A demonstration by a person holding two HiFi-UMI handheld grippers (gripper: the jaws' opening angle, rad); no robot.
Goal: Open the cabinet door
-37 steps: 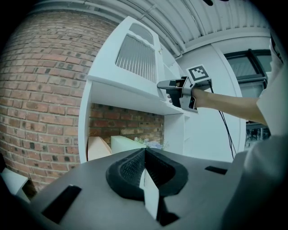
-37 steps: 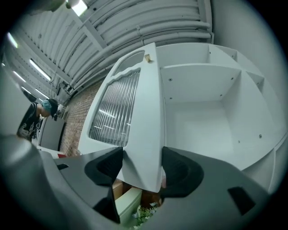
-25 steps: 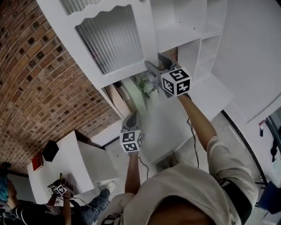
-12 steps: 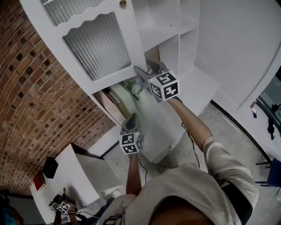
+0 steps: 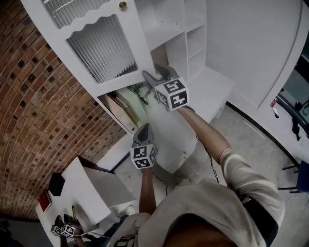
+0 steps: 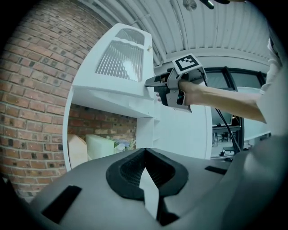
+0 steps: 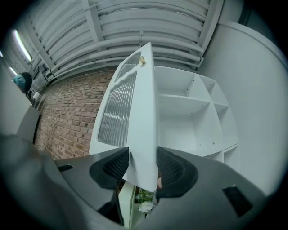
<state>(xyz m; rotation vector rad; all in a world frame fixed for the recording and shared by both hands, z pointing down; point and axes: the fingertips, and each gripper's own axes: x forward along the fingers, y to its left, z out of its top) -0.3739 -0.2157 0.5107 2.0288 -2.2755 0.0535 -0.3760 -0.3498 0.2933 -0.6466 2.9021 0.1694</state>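
Note:
The white cabinet door [image 5: 104, 48] with ribbed glass and a brass knob [image 5: 122, 5] stands swung out from the cabinet. My right gripper [image 5: 147, 76] is at the door's lower free edge. In the right gripper view the door edge [image 7: 141, 130] fills the gap of the right gripper [image 7: 143, 168]; the jaws are closing and both pads touch it. My left gripper [image 5: 144, 129] hangs lower and nearer to me, apart from the door, its jaws [image 6: 144, 152] shut on nothing. The left gripper view shows the right gripper [image 6: 150, 83] on the door [image 6: 119, 67].
Open white shelves [image 5: 193, 34] lie behind the door. The compartment below holds a small plant [image 5: 141, 90] and boxes [image 5: 118, 108]. A brick wall [image 5: 34, 96] runs along the left. A white table [image 5: 91, 183] stands lower left, with another person's gripper [image 5: 63, 229] beside it.
The right gripper and the door edge have shifted left in the head view, and the door's knob has come into sight. The left gripper stays at about the same spot in the picture.

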